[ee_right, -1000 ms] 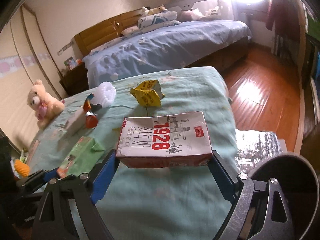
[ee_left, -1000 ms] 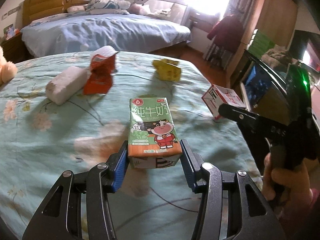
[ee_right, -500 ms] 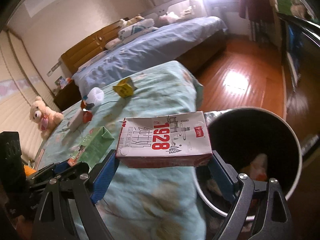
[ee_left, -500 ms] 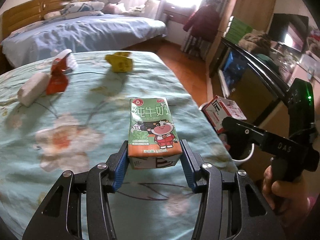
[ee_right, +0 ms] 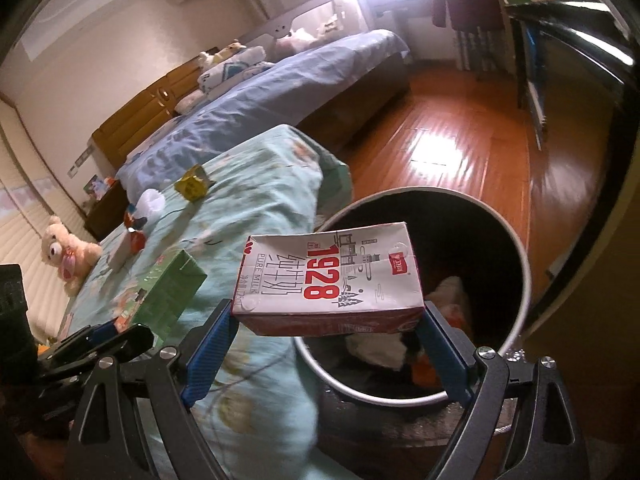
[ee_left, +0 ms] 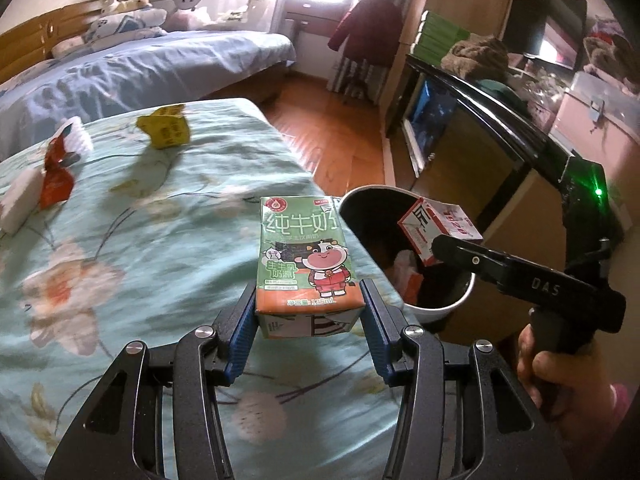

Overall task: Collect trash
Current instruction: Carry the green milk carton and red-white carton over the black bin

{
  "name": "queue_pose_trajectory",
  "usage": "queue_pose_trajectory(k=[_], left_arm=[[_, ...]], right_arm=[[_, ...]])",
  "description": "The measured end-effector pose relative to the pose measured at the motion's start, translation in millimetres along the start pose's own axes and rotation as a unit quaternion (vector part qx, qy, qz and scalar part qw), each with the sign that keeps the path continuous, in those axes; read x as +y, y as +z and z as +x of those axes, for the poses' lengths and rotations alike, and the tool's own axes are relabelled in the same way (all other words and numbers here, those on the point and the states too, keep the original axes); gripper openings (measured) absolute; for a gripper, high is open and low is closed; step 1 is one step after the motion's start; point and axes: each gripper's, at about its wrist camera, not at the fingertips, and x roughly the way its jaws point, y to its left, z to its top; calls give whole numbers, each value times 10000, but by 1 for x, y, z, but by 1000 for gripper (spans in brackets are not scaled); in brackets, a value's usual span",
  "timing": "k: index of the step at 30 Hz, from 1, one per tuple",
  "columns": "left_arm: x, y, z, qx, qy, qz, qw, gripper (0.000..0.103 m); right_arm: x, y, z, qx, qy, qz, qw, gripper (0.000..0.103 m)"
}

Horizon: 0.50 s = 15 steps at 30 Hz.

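Clamping the small green and orange milk carton with a cartoon cow (ee_left: 308, 264) by its lower sides, the left gripper (ee_left: 308, 316) has its blue pads pressed on both flanks at a moderate spread; carton upright, held clear of the bedcover. Right gripper (ee_right: 328, 320) spread wide, its blue pads bearing on the two short ends of the white and red "1928" pure-milk carton (ee_right: 328, 280), which lies flat and crosswise between them. In the right wrist view this carton hangs over the near rim of the round dark-lined waste bin with a pale rim (ee_right: 516, 240); crumpled white and orange scraps already lie inside. The left wrist view confirms it: red-white carton above the bin mouth, a hand (ee_left: 560, 372) on the right tool's grip. The bin stands on the wooden floor just beside the corner of the bed with the mint floral cover (ee_left: 120, 264). Left on the cover, well apart from the bin: crumpled yellow wrapper (ee_left: 166, 132), torn red-orange snack packet (ee_left: 56, 184), white tissue pack (ee_left: 18, 204), white crinkled cup (ee_right: 151, 202). Plush bear (ee_right: 68, 254) at the far side.
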Motion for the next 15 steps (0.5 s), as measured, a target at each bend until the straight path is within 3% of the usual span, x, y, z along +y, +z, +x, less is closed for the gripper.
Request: queue_pose_trajectory(k=[15], left_arm=[[-34, 10, 23, 126, -127, 334, 9993, 48]], right_arm=[[-41, -2, -1, 52, -204, 310, 9993, 90]])
